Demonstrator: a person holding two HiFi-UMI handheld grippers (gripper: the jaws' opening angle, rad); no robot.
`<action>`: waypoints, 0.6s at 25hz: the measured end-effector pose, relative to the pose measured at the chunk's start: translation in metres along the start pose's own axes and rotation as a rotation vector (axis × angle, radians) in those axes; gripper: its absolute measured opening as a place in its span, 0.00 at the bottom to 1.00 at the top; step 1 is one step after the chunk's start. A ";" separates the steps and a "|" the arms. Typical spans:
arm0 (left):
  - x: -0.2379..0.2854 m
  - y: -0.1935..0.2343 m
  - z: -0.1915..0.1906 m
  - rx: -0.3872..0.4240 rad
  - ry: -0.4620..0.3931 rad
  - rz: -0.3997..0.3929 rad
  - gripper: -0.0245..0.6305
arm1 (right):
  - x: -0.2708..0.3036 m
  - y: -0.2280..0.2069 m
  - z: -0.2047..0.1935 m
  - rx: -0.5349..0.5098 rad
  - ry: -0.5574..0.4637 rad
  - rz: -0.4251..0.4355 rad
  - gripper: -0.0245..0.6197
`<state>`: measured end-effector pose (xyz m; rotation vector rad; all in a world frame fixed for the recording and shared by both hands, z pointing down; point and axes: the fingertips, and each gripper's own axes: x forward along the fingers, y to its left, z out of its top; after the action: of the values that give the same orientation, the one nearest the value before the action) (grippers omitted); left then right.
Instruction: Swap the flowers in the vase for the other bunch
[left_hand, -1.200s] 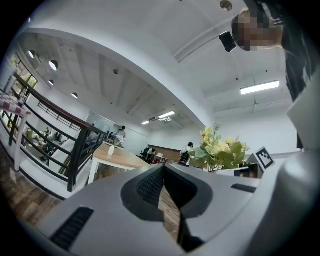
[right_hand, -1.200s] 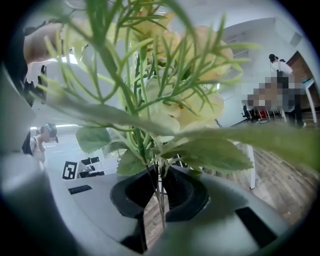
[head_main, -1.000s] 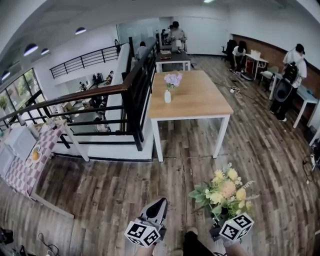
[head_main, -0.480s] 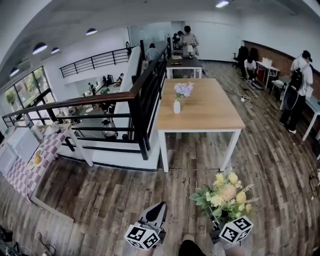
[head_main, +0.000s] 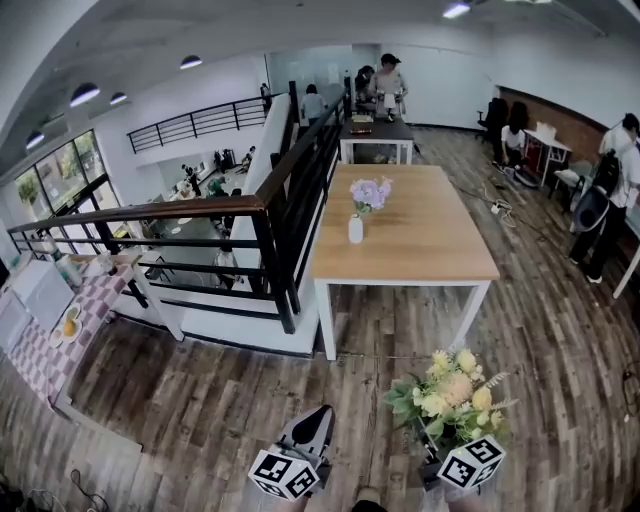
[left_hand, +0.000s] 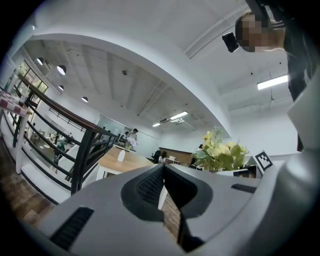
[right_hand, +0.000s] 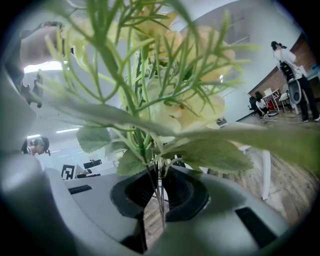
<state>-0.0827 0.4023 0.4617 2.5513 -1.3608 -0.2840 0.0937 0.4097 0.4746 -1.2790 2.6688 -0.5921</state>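
- Head view, lower right: yellow bunch (head_main: 452, 392) is clamped by its stems in the right gripper (right_hand: 159, 187).
- Lower centre: left gripper (head_main: 320, 412) is closed, with nothing held.
- Upper centre: vase (head_main: 355, 229) with purple flowers (head_main: 369, 193) is set on the table (head_main: 430, 250).

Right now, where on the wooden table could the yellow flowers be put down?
Nearly all the wooden table is bare: the wide stretch right of the white vase and the near strip in front of it. Only the left edge is busy, where the vase with purple flowers stands beside the black railing.
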 end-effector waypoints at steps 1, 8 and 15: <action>0.007 0.002 0.000 0.000 0.001 0.004 0.05 | 0.005 -0.006 0.002 0.002 0.002 0.003 0.12; 0.055 0.021 0.001 0.000 -0.001 0.035 0.05 | 0.039 -0.046 0.018 0.006 0.008 0.031 0.12; 0.088 0.026 -0.010 -0.005 0.000 0.028 0.05 | 0.051 -0.079 0.022 0.011 0.015 0.022 0.12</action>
<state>-0.0516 0.3159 0.4735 2.5258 -1.3929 -0.2820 0.1247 0.3193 0.4887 -1.2451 2.6844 -0.6150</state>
